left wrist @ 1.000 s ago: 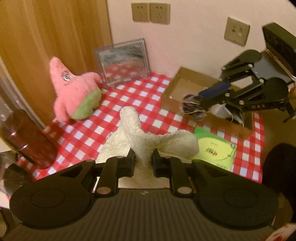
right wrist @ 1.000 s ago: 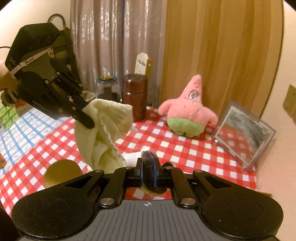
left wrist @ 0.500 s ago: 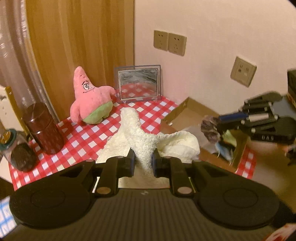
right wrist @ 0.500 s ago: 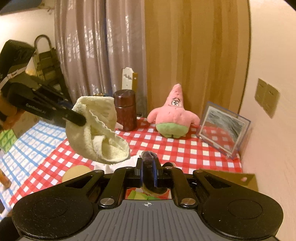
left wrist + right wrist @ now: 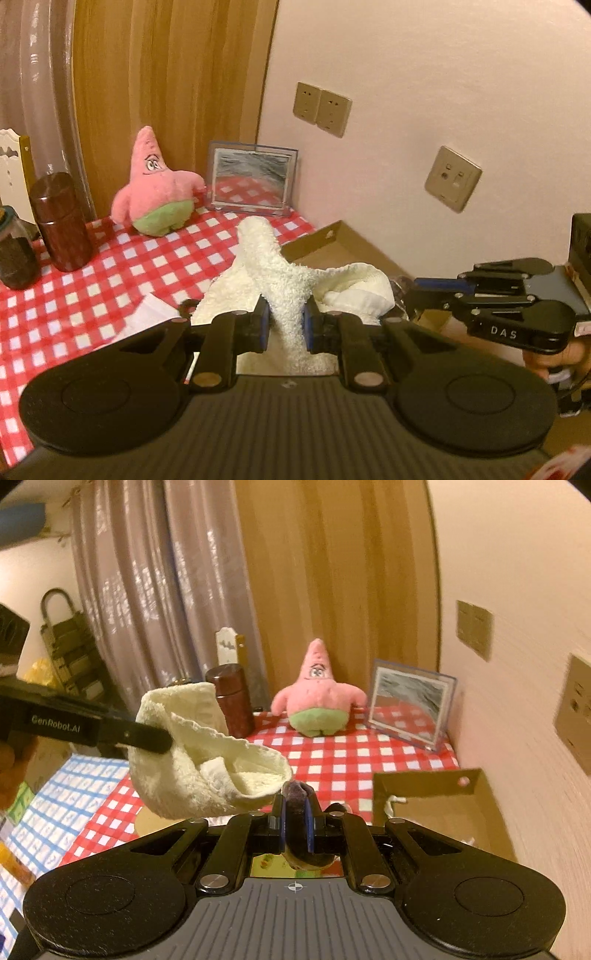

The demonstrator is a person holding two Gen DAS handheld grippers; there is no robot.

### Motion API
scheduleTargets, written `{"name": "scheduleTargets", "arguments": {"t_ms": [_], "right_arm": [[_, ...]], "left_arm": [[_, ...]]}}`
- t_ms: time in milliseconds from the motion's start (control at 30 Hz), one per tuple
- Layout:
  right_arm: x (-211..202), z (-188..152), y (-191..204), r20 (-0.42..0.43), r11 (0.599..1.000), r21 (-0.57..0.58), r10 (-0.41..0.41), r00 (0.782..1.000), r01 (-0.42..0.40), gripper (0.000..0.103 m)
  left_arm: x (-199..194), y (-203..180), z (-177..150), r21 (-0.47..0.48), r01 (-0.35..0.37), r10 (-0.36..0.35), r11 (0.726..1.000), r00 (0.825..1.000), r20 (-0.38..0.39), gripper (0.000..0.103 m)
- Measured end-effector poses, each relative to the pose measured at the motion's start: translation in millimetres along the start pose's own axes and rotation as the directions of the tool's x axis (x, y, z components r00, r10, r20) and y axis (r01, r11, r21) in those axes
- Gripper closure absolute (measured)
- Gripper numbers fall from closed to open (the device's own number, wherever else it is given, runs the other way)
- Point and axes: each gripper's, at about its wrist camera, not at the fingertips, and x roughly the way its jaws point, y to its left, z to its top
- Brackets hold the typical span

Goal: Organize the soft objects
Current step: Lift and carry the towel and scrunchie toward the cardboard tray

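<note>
**Left wrist view: towel aloft as sorting goes on**

Left wrist view: the left gripper (image 5: 283, 325) is clamped on a bunched fold of a cream towel (image 5: 273, 273), held above the red checked tablecloth (image 5: 110, 258). A pink star plush (image 5: 157, 192) sits upright near a framed mirror (image 5: 253, 181), with a brown canister (image 5: 61, 221) well to its left. An open cardboard box (image 5: 332, 247) lies to the right, and the right gripper (image 5: 410, 295) reaches in over it.

Right wrist view: the right gripper (image 5: 295, 816) is closed on a small dark purple soft item (image 5: 295, 794), too hidden to identify. The towel (image 5: 199, 753) hangs in a loose pouch from the left gripper (image 5: 162, 740), clear of the cloth. The cardboard box (image 5: 424, 786) stands open just right.

The towel looks light and limp; a pinch on a thick gathered fold should hold best, since a single edge may slip and unfurl.
</note>
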Motion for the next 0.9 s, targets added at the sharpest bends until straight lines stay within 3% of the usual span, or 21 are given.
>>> {"name": "scheduleTargets", "arguments": {"t_ms": [500, 900], "right_arm": [[-56, -33, -45, 0.019, 0.991, 0.087, -0.099, 0.995, 0.097, 0.093], [-77, -48, -81, 0.026, 0.971, 0.128, -0.207, 0.978, 0.202, 0.093]], "left_arm": [[33, -68, -29, -0.063, 0.054, -0.056, 0.996, 0.998, -0.019, 0.088], [67, -101, -25, -0.113, 0.092, -0.093, 0.989, 0.996, -0.007, 0.088]]}}
